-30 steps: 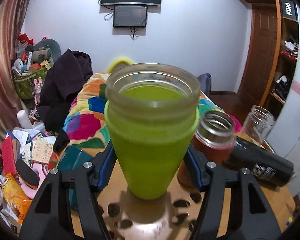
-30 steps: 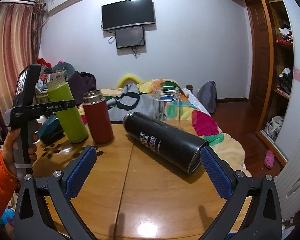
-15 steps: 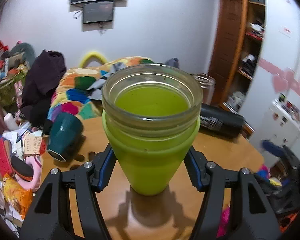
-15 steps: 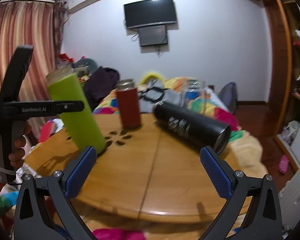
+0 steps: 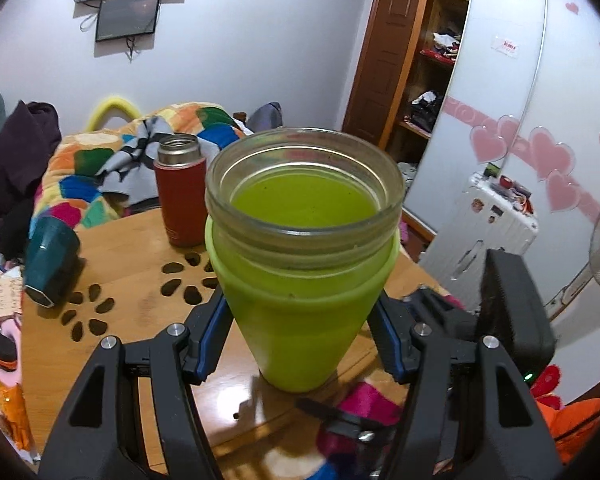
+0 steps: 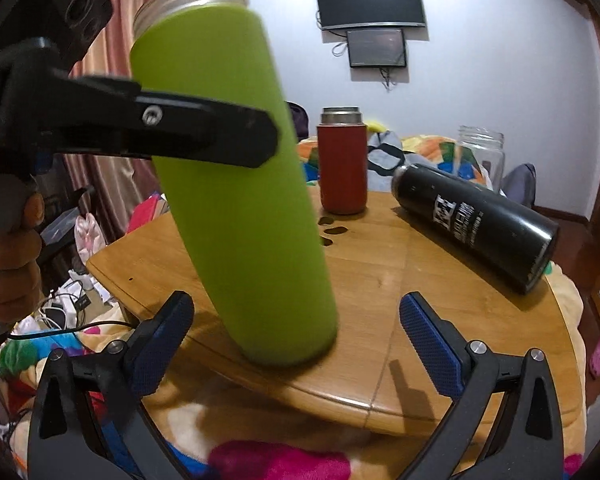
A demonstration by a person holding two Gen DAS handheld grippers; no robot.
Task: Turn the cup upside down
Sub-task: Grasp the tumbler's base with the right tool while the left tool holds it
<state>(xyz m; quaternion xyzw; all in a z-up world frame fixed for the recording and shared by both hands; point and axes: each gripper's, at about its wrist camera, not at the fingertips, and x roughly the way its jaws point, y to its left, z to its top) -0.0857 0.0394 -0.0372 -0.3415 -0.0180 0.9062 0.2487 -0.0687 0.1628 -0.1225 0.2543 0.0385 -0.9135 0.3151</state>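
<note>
My left gripper (image 5: 300,336) is shut on the tall green cup (image 5: 304,280), which has a glass screw-thread mouth and stands mouth up, tilted, near the wooden table's (image 5: 140,304) front edge. In the right wrist view the green cup (image 6: 240,208) fills the middle left, leaning left, with the left gripper's finger (image 6: 204,136) across its upper part. My right gripper (image 6: 300,344) is open, its blue pads on either side of the cup's base, apart from it.
A red flask (image 6: 342,168) stands upright behind. A black bottle (image 6: 476,224) lies on its side at the right, a clear glass jar (image 6: 482,156) behind it. A teal mug (image 5: 50,260) lies at the table's left edge. A bed with a colourful blanket lies beyond.
The left gripper has carried the green cup across the table towards the front edge. The right gripper has come close, so that its open pads flank the cup's base.
</note>
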